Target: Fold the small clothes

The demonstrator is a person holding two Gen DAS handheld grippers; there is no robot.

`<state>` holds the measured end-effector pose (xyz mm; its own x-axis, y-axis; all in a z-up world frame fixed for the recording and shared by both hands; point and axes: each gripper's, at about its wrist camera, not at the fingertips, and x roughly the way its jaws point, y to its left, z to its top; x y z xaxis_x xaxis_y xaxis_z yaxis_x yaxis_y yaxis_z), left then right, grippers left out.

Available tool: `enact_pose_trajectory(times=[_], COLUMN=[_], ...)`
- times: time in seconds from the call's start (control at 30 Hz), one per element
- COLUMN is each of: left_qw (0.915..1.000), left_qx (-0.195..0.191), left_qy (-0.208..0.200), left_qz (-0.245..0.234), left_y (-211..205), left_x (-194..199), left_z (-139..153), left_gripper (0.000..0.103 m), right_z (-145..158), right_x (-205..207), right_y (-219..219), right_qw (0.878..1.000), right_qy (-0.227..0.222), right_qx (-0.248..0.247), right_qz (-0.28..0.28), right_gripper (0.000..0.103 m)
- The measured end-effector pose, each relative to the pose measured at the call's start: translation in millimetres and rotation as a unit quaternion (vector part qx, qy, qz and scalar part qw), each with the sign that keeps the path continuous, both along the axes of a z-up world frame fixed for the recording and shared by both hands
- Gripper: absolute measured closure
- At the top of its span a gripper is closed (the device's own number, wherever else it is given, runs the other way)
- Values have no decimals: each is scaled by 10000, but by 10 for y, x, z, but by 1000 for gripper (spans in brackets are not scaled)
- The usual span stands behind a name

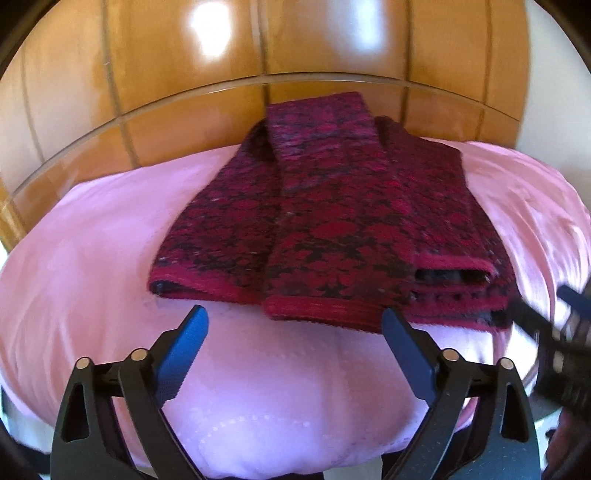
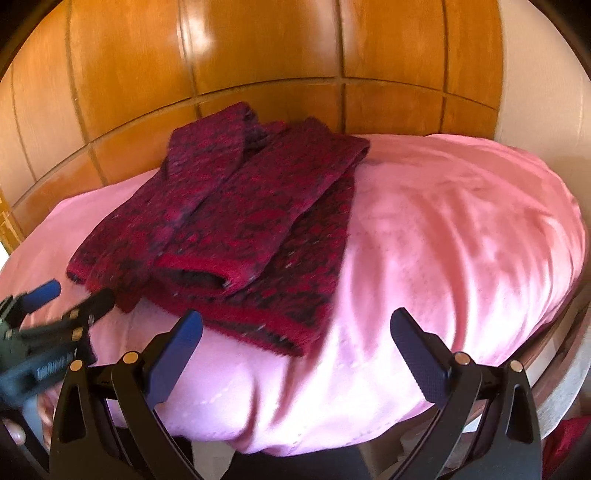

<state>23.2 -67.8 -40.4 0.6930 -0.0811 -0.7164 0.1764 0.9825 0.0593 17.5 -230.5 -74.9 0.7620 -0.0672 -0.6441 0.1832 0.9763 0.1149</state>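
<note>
While both grippers (image 1: 295, 325) gape (empty), sweater (image 1: 325, 221) lies folded.

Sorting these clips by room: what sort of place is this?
Probably a bedroom: a red patterned knit garment lies folded on a pink cushion or bedding, with glossy wooden panels, like a wardrobe or headboard, behind.

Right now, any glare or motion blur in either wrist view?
Left wrist view: bright glare patches on the glossy wooden panelled wall; the right gripper at the frame edge is smeared. Right wrist view: similar glare; the left gripper is blurred; the red-and-black patterned knit garment stays fairly sharp.
</note>
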Motion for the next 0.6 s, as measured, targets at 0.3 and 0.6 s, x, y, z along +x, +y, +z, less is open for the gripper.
enact_pose_trajectory(times=[0.3, 0.6], left_qw=[9989, 9966], left_qx=[-45, -771], left_qy=[418, 75], left_qz=[-213, -283], left_y=[-31, 341], left_x=[144, 130], left_z=[-292, 4], left_gripper=[66, 103], right_z=[95, -78], right_x=[274, 841], right_y=[-215, 124], right_qw=[9985, 9955], right_qy=[1, 361], right_qx=[538, 476], right_qz=[38, 735], right_gripper=[12, 33])
